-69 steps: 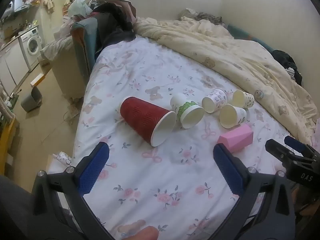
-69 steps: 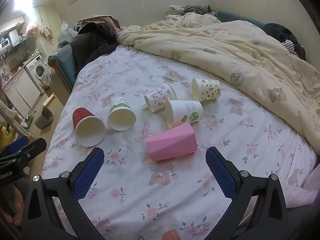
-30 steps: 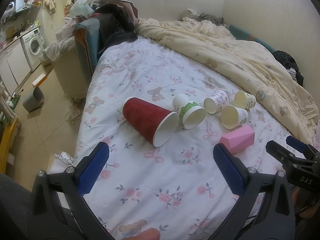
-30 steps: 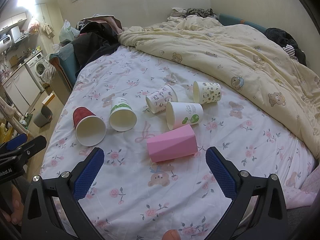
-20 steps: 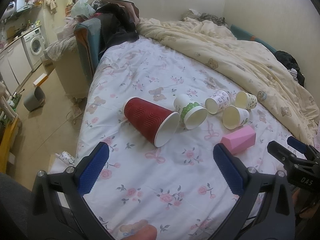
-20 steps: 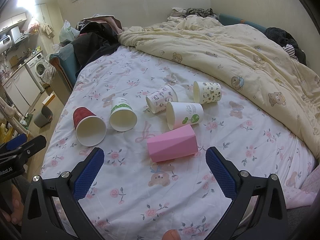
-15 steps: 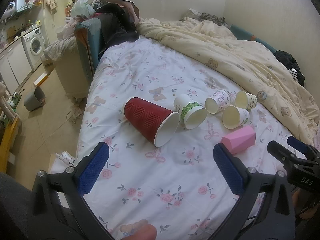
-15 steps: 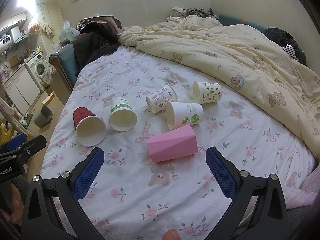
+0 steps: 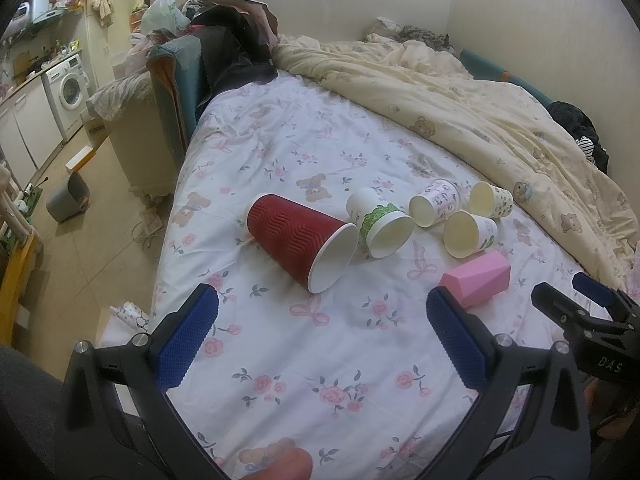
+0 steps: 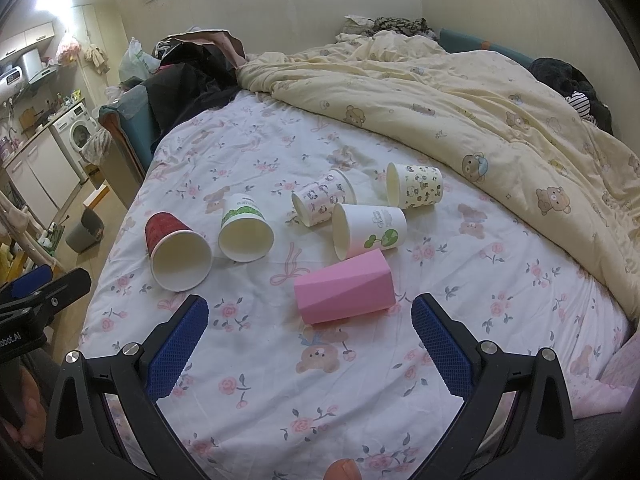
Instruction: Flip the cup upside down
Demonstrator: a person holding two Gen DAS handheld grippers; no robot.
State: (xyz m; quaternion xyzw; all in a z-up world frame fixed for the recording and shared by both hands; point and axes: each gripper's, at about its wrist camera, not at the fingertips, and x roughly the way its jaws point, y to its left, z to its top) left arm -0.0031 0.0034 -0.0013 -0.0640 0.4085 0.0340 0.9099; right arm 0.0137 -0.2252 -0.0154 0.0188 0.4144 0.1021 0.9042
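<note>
Several cups lie on their sides on the floral bedsheet (image 9: 304, 148). A red ribbed cup (image 9: 298, 246) (image 10: 172, 246) lies leftmost, its mouth toward me. Beside it lies a white cup with a green band (image 9: 380, 226) (image 10: 244, 228). Further right are two patterned cups (image 10: 324, 196) (image 10: 416, 190), a white cup with a tree print (image 10: 370, 230) and a pink faceted cup (image 10: 344, 292) (image 9: 478, 278). My left gripper (image 9: 320, 328) is open and empty, short of the red cup. My right gripper (image 10: 310, 336) is open and empty, just short of the pink cup.
A cream bear-print duvet (image 10: 460, 100) is bunched along the back and right of the bed. The bed's left edge drops to a tiled floor (image 9: 68, 256) with a grey bin (image 9: 68, 200). A sofa with dark clothes (image 9: 224, 52) stands at the bed's far left.
The left wrist view has shifted slightly; the cups sit a little lower and farther right. The cups have not moved. Both grippers stay open.
</note>
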